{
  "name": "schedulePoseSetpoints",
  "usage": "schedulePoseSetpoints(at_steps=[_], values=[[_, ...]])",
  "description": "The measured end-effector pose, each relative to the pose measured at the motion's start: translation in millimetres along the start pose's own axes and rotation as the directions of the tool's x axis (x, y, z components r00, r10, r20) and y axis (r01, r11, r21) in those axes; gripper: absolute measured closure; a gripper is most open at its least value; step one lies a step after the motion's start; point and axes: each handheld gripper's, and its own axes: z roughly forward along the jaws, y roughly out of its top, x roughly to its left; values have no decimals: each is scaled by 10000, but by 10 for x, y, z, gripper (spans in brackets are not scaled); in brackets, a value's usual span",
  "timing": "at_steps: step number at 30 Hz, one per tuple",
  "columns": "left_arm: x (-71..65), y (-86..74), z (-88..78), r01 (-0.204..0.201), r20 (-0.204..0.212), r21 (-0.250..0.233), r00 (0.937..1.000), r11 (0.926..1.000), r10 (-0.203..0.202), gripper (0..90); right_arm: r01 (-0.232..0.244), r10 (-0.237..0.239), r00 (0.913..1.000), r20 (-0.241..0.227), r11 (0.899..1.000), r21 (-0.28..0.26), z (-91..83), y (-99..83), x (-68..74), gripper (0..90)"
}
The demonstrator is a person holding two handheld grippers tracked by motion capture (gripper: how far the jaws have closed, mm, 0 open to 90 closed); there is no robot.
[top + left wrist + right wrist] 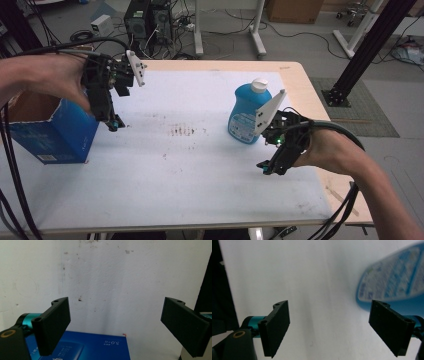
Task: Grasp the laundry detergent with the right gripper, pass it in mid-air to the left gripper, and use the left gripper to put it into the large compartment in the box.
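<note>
Just beyond open right gripper [266, 169]: blue bottle [246, 114], upright, untouched.

Black tongs [265, 168] with teal joints, white three-cornered plates, black cables

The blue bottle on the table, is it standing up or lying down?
Standing upright. The blue bottle rests on its base on the white table, its white cap on top. The right gripper is open beside it, not touching.

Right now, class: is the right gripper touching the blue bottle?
Apart. In the right gripper view the open fingers have bare white table between them, and the blue bottle sits beyond them, off to one side.
</note>
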Motion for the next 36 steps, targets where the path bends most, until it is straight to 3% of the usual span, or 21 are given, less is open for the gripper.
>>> schedulePoseSetpoints(at_steps=[4, 7, 8, 9, 10, 11, 12, 13, 14, 15, 20, 22, 27, 36], values=[[-4, 17, -12, -54, -14, -132, 10000, 9999, 54, 90, -1020, 1030, 9941, 337, 9943, -296, -76, -183, -80, 163], [-11, 29, -20, -80, -36, -154, 10000, 9998, 79, 90, -1306, 1324, 9901, 463, 9906, -406, -94, -224, -108, 163], [-14, 37, -29, -119, -89, -254, 9999, 9996, 117, 90, -2098, 2156, 9742, 670, 9742, -831, -117, -323, -183, 163], [-14, 37, -29, -119, -89, -254, 9999, 9996, 117, 90, -2098, 2156, 9742, 670, 9742, -831, -117, -323, -183, 163], [-14, 38, -30, -123, -56, -268, 9999, 9996, 122, 90, -2635, 2745, 9592, 672, 9547, -1382, -104, -387, -242, 163], [-12, 36, -31, -152, -73, -260, 9999, 9995, 150, 90, -2867, 2997, 9519, 635, 9446, -1599, -94, -411, -267, 162], [-8, 33, -28, -133, -68, -275, 9999, 9995, 131, 90, -2867, 2997, 9519, 635, 9446, -1599, -94, -411, -267, 162], [-8, 30, -27, -115, -56, -243, 9999, 9996, 113, 90, -3226, 3399, 9392, 493, 9224, -2124, -62, -447, -311, 162], [-3, 25, -21, -87, -68, -200, 9999, 9998, 86, 90, -3428, 3601, 9323, 339, 9096, -2347, -40, -461, -331, 162], [-3, 25, -21, -87, -68, -200, 9999, 9998, 86, 90, -3428, 3601, 9323, 339, 9096, -2347, -40, -461, -331, 162], [6, 18, -16, -47, -5, -195, 10000, 9998, 46, 90, -3963, 4243, 9053, 211, 8615, -3174, 79, -479, -427, 162], [15, 19, -9, -53, 19, -149, 10000, 9999, 53, 90, -4096, 4368, 8996, 25, 8455, -3427, 114, -464, -461, 162], [16, 13, 21, -51, 34, -7, 10000, 10000, 51, 90, -4150, 4472, 8944, 60, 8347, -3620, 215, -396, -520, 162], [10, -4, -8, -47, 5, -116, 10000, 9999, 47, 90, -4230, 4725, 8812, 114, 7993, -4269, 326, -348, -598, 163]])
